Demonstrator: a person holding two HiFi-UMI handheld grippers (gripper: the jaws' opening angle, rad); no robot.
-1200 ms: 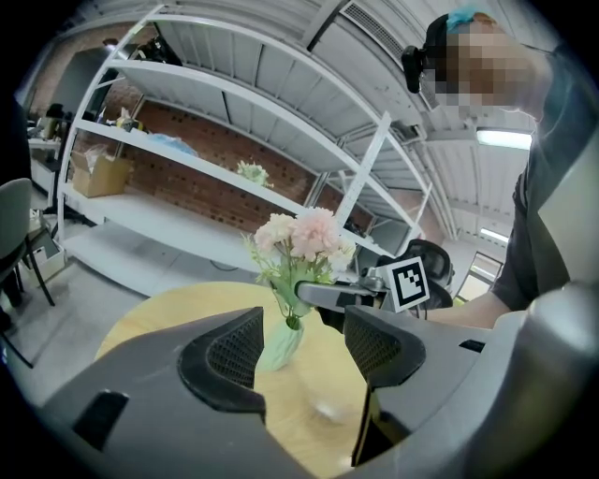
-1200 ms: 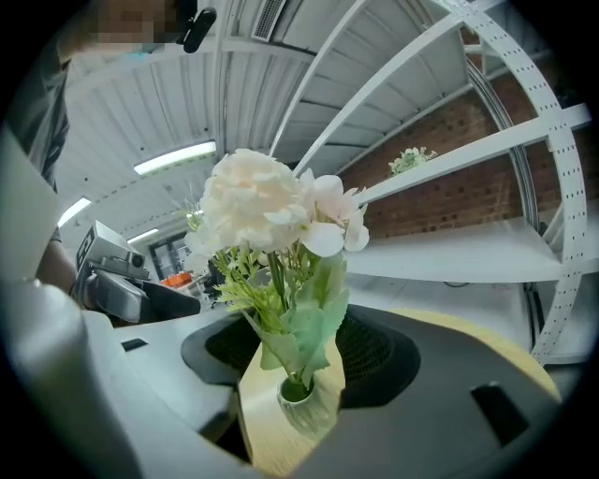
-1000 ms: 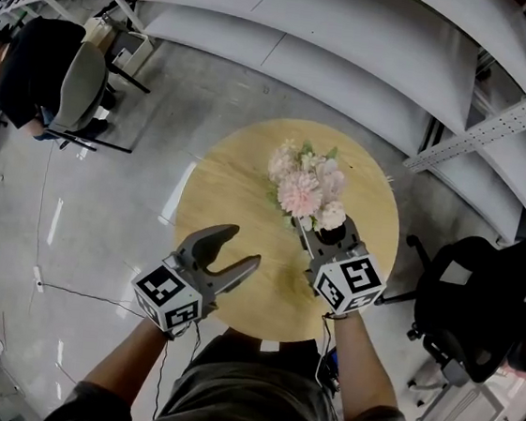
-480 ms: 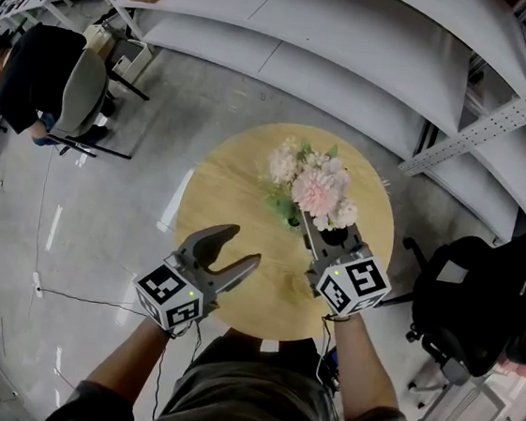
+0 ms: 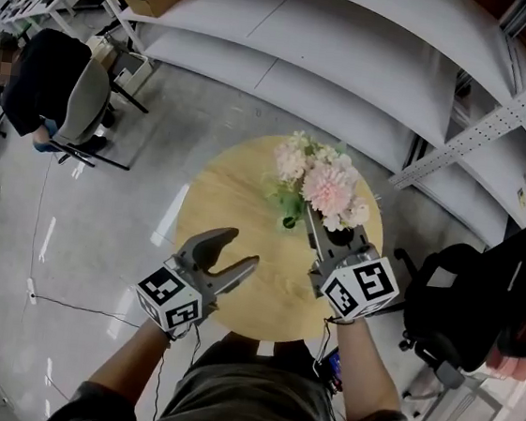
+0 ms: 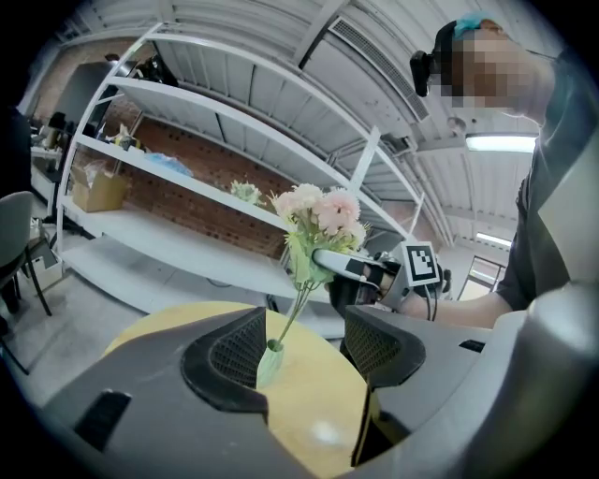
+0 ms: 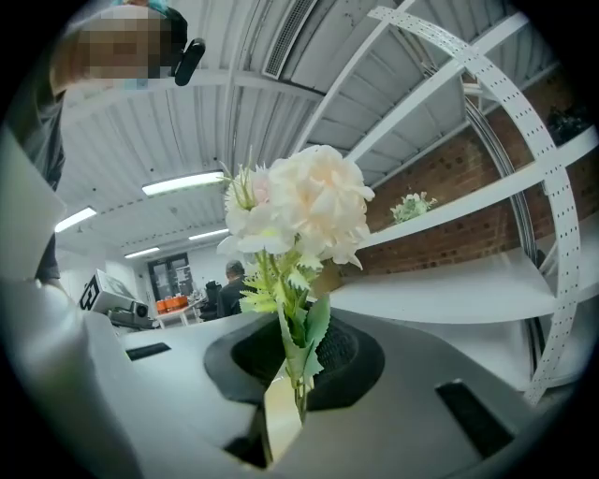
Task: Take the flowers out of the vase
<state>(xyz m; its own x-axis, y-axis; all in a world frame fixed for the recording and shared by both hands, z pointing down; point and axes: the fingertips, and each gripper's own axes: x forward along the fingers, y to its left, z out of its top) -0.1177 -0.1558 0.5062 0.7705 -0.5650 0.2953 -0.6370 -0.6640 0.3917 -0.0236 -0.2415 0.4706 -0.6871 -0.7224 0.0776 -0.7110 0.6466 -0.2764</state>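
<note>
**A:** Where are the flowers held?

**B:** The stems are pinched by the right tongs. The jaws are closing on them just under the blooms, and in the right gripper view leaves and stems are seen caught between the pads.

**A:** And the vase?

**B:** It is stood upright on the round tabletop, near the right tongs and lower than them. Only the stem ends are seen to reach into its mouth, and nothing else can be made out inside.

**A:** Which way is the bunch laid?

**B:** Its long axis is tilted. From the vase mouth it is run up and across toward the right tongs, so an upward pull along that slant is judged to be called for.

**A:** Is the left side used?

**B:** The left tongs are spread wide and nothing is held. The vase is sighted through their gap, near but apart. As the only free pair, they could be used to steady the small vase if it is dragged or tipped by the stems.
</note>
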